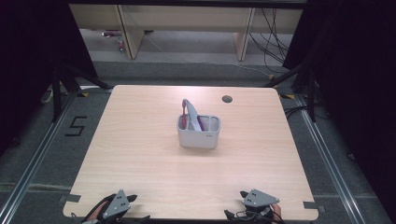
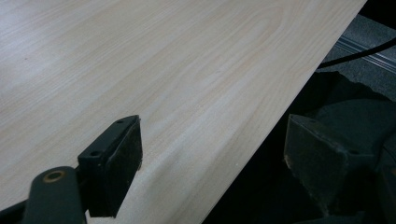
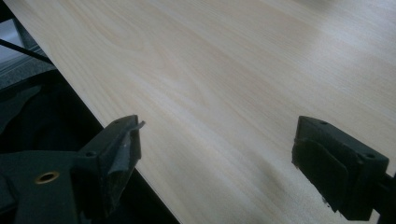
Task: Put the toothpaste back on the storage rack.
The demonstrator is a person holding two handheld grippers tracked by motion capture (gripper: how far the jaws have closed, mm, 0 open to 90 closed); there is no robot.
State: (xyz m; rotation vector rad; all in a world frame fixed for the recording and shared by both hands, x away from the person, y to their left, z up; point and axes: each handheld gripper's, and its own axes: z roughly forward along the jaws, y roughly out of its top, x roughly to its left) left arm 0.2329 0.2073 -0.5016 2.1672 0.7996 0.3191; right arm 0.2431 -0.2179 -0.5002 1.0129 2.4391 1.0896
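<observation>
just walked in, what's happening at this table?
Nothing is being handled. The left gripper and right gripper sit at the table's near edge, both open and empty. A grey two-compartment caddy stands mid-table with a red-handled utensil leaning in its left compartment, untouched.

Grey holder (image 1: pixel 199 134) with red and grey utensils (image 1: pixel 190 116) on pale woodgrain table (image 1: pixel 140 158).
</observation>
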